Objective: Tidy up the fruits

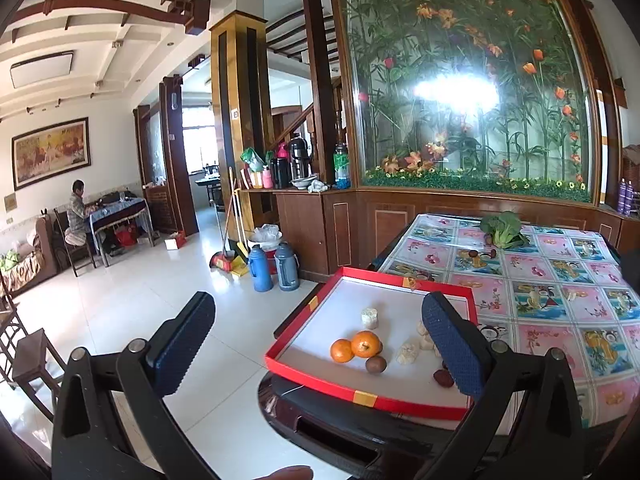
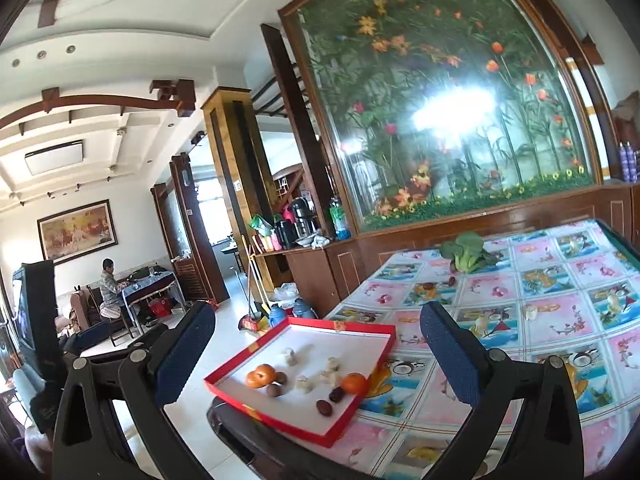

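Observation:
A red-rimmed white tray (image 1: 360,396) (image 2: 276,420) sits at the near left corner of the table. It holds tangerines (image 1: 366,344) (image 2: 261,376), a brown kiwi (image 1: 376,364) (image 2: 274,390), dark red dates (image 1: 443,379) (image 2: 324,407) and several pale white pieces (image 1: 370,318) (image 2: 304,384). In the right wrist view one more tangerine (image 2: 354,384) lies at the tray's right rim. My left gripper (image 1: 320,344) is open and empty, held before the tray. My right gripper (image 2: 318,354) is open and empty above the tray.
The table (image 1: 560,300) (image 2: 540,320) has a flowered cloth. Green leafy vegetables (image 1: 502,230) (image 2: 466,254) and small dark fruits (image 1: 480,254) (image 2: 438,285) lie at its far side. Thermos flasks (image 1: 272,266) and a broom (image 1: 224,256) stand on the floor at left.

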`<state>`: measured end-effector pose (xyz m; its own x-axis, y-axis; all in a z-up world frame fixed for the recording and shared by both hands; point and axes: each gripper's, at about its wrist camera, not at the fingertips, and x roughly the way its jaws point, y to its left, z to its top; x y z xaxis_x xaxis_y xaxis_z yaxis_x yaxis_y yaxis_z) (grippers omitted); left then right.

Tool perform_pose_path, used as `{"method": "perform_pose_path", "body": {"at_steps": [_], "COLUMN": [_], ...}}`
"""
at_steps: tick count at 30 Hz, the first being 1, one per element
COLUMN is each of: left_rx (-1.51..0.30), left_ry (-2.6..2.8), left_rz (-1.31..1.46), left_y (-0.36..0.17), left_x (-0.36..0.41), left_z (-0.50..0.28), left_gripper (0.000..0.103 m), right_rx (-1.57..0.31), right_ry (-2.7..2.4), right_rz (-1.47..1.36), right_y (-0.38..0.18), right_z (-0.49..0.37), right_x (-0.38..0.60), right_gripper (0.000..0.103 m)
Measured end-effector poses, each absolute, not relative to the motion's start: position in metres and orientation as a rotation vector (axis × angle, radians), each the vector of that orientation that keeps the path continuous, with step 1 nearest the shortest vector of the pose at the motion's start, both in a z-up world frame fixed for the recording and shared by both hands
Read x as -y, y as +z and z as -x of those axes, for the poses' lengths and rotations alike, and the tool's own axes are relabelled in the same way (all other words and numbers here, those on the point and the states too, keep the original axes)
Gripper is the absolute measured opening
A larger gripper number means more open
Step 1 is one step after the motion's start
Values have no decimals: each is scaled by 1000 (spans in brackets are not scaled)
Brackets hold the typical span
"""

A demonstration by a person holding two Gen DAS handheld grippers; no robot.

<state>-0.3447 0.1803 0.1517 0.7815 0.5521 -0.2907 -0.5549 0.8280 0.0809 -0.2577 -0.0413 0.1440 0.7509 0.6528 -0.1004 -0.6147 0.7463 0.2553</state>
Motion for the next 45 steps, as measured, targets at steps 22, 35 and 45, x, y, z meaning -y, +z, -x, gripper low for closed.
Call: {"method": "perform_pose_path", "body": {"at_steps": [22,35,45], "left_rx": [-269,-274,-281], "left_ry": [626,622,626], "left_rz": [74,94,89], "left_y": [157,153,152], "left_x": [-181,-189,-191], "left_z": [385,389,391], "left_gripper": [103,103,103], "right_rx": [-173,-216,-210], "right_ry": [693,706,724], "right_rz": [-127,-63,-67], "right_y": [149,134,137], "right_z": [295,307,312], "right_x": [30,17,17], "right_gripper": [103,103,103]}}
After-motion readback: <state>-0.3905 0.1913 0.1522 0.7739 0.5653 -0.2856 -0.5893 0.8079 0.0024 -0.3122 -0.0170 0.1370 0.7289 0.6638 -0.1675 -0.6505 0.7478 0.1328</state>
